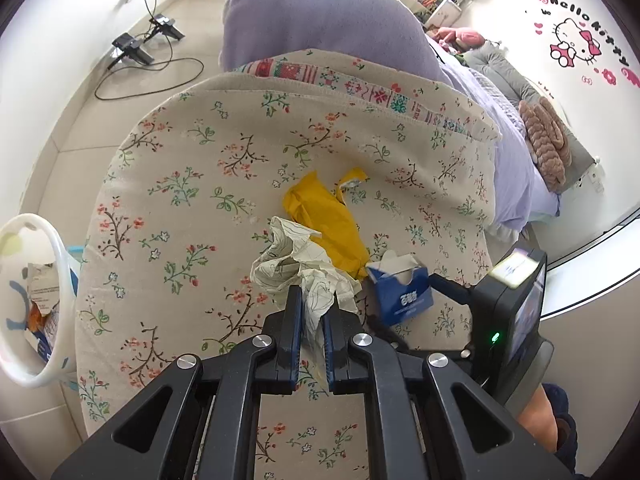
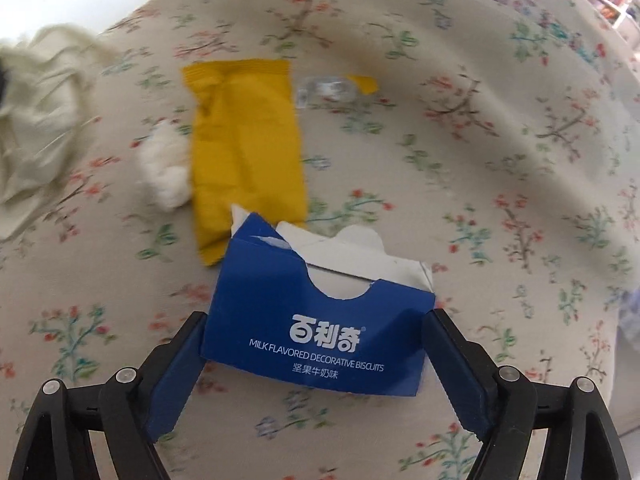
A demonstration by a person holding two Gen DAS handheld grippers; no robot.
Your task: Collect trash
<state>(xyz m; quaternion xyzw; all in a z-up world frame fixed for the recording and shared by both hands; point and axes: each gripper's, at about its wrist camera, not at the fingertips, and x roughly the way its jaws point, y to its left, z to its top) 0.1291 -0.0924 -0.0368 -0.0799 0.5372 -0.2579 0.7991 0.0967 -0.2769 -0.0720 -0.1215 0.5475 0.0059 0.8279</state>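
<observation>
My left gripper [image 1: 313,300] is shut on a crumpled sheet of paper [image 1: 294,262] above the floral bedspread [image 1: 192,152]. The paper also shows blurred in the right wrist view [image 2: 36,112]. My right gripper [image 2: 316,320] has its jaws pressed against both sides of a torn blue biscuit box [image 2: 320,320], which also shows in the left wrist view [image 1: 400,288]. A yellow wrapper [image 2: 244,152] lies just beyond the box, also in the left wrist view [image 1: 324,216]. A white tissue wad [image 2: 166,172] and a clear plastic scrap [image 2: 328,90] lie beside the wrapper.
A white bin [image 1: 60,256] with trash inside stands on the floor left of the bed. A purple blanket [image 1: 320,16] is piled at the far end. Cables and devices [image 1: 136,48] lie on the floor. A person's leg [image 1: 540,420] is at right.
</observation>
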